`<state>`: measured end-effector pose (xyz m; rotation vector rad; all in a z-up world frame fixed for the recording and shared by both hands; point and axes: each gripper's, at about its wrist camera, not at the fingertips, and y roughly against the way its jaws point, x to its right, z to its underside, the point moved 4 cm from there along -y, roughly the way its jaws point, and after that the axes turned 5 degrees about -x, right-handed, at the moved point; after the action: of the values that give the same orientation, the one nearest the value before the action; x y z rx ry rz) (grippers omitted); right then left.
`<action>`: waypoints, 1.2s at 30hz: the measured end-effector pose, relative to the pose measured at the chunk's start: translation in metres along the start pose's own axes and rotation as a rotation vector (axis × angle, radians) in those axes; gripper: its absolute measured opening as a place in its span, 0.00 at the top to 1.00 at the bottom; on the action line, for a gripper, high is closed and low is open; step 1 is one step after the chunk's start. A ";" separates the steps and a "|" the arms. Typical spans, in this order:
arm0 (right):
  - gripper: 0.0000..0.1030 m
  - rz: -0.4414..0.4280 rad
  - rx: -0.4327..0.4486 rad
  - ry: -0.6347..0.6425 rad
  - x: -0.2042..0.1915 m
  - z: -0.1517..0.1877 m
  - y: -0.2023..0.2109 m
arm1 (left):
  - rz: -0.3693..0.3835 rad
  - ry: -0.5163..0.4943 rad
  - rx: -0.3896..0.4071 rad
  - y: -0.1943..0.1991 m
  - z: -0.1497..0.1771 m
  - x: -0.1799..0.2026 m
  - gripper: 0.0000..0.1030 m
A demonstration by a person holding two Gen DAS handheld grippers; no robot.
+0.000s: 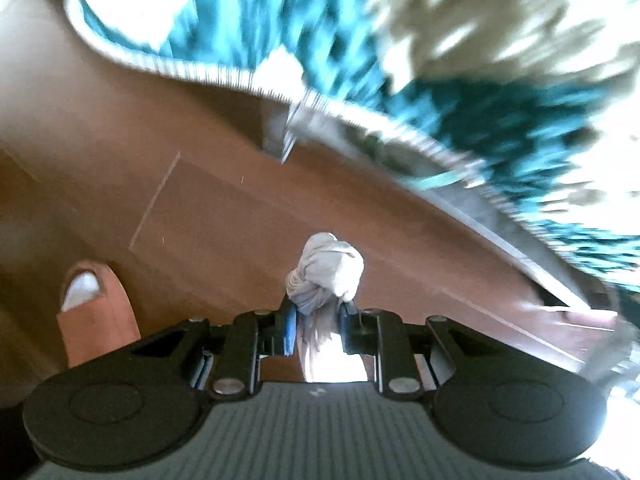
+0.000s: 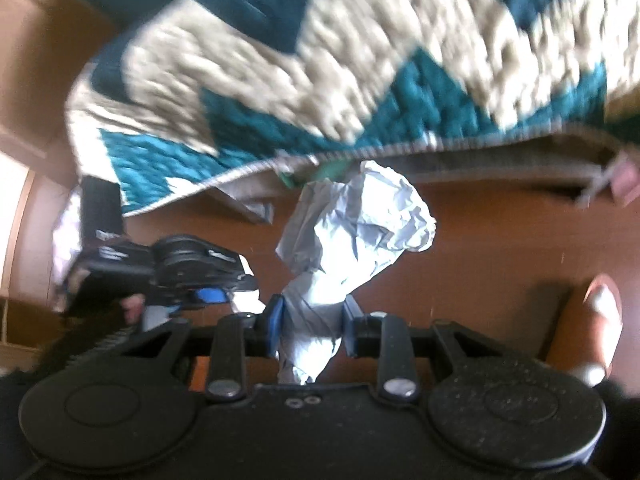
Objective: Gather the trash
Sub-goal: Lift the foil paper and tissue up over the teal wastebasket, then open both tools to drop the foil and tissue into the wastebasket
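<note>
My left gripper [image 1: 318, 322] is shut on a small crumpled white paper wad [image 1: 326, 276], held above the brown floor. My right gripper [image 2: 311, 322] is shut on a larger crumpled white paper [image 2: 356, 224], which sticks up and out past the blue-padded fingers. The left gripper also shows in the right wrist view [image 2: 192, 264], low at the left, with a bit of white paper at its tip. Both views are blurred by motion.
A teal and cream zigzag rug [image 2: 320, 60] lies on the brown tiled floor [image 1: 200, 208], its fringed edge close ahead; it also shows in the left wrist view [image 1: 400, 40]. A foot in a brown slipper [image 1: 96, 312] stands at the left, another [image 2: 600, 320] at the right.
</note>
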<state>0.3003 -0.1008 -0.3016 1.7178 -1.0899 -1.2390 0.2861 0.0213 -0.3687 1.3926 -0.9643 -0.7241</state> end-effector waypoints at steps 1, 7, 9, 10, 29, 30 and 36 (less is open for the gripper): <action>0.72 0.003 0.013 0.010 -0.003 0.000 0.007 | 0.016 -0.006 0.023 0.020 0.000 0.006 0.81; 0.72 -0.014 0.081 0.064 -0.025 0.008 0.065 | 0.128 -0.045 0.157 0.118 0.013 0.006 0.81; 0.72 -0.007 0.117 0.100 -0.036 0.011 0.088 | 0.163 -0.065 0.202 0.149 0.020 0.006 0.81; 0.72 -0.008 0.133 0.111 -0.039 0.013 0.099 | 0.175 -0.075 0.223 0.160 0.024 0.007 0.81; 0.72 0.022 0.544 0.427 -0.137 -0.063 0.308 | 0.382 -0.292 0.720 0.426 -0.011 0.076 0.80; 0.72 0.033 0.567 0.443 -0.142 -0.072 0.316 | 0.383 -0.306 0.748 0.442 -0.016 0.082 0.80; 0.72 0.088 0.663 0.518 -0.171 -0.135 0.351 | 0.336 -0.398 0.901 0.507 -0.052 0.117 0.80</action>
<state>0.3268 -0.0585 0.1084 2.2690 -1.3020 -0.3252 0.3230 -0.0175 0.1517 1.7992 -1.9406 -0.3008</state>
